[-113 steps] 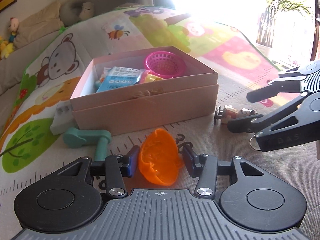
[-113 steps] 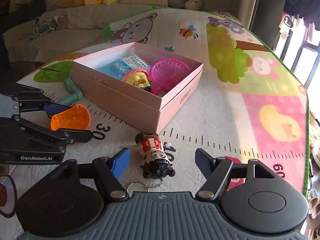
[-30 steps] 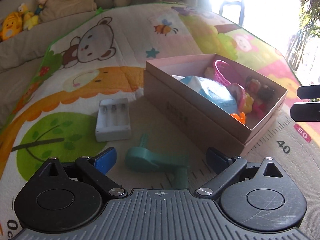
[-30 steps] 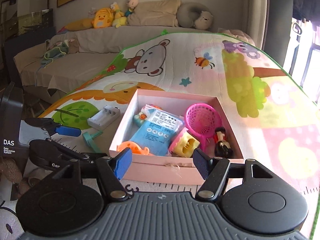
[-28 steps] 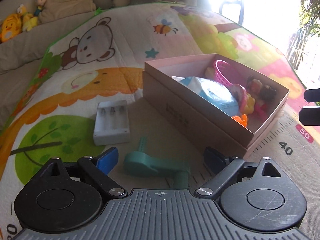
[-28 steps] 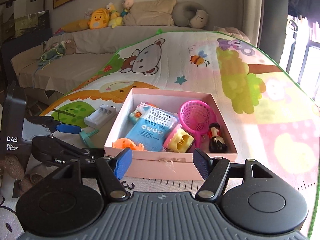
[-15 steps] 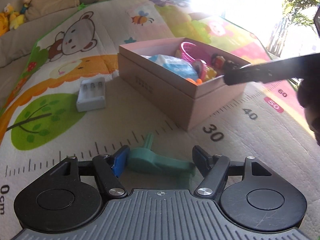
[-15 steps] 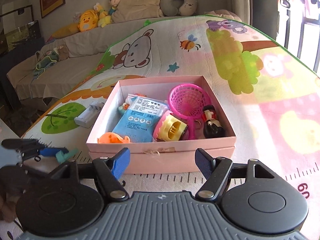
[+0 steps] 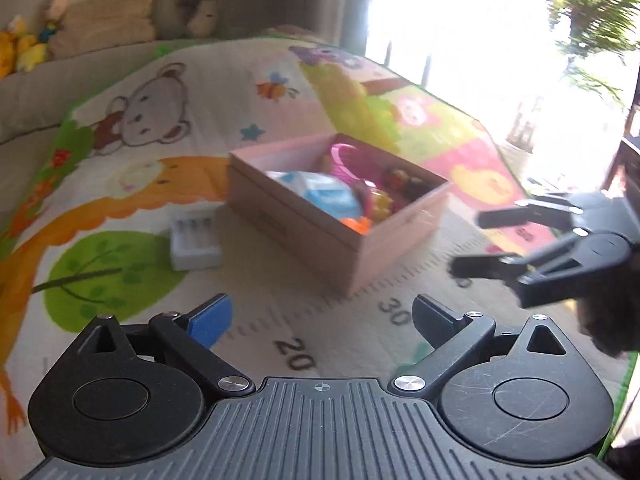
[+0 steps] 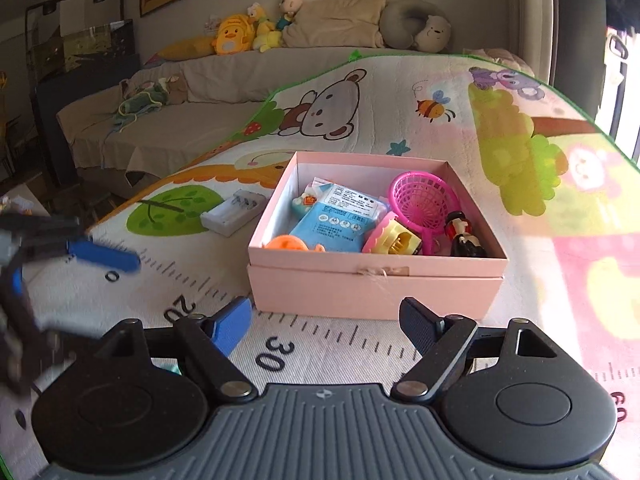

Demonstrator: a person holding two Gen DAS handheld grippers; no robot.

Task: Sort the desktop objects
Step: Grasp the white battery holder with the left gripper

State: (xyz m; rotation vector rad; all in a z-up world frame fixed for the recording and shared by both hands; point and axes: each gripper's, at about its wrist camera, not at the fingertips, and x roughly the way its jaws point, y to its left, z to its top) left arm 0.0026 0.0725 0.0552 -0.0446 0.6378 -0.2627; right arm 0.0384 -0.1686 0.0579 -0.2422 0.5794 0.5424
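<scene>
Colourful play mat (image 10: 400, 92) is lying under the pink box (image 10: 372, 288), which is holding a blue packet (image 10: 340, 220), pink net scoop (image 10: 424, 196), handle pointing near, and orange toy (image 10: 288, 243). Only the right view is showing them sharply. White battery case (image 9: 195, 240) is lying left. Left gripper (image 9: 320, 320) and right gripper (image 10: 326, 320) jaws are opening, empty.

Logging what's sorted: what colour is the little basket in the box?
Bright pink, clearest in the right wrist view.

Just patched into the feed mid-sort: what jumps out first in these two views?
The open pink box mid-mat, holding a magenta net basket, blue packet and orange toy. A white battery charger lies outside on its left. Both grippers are empty, jaws opening.
</scene>
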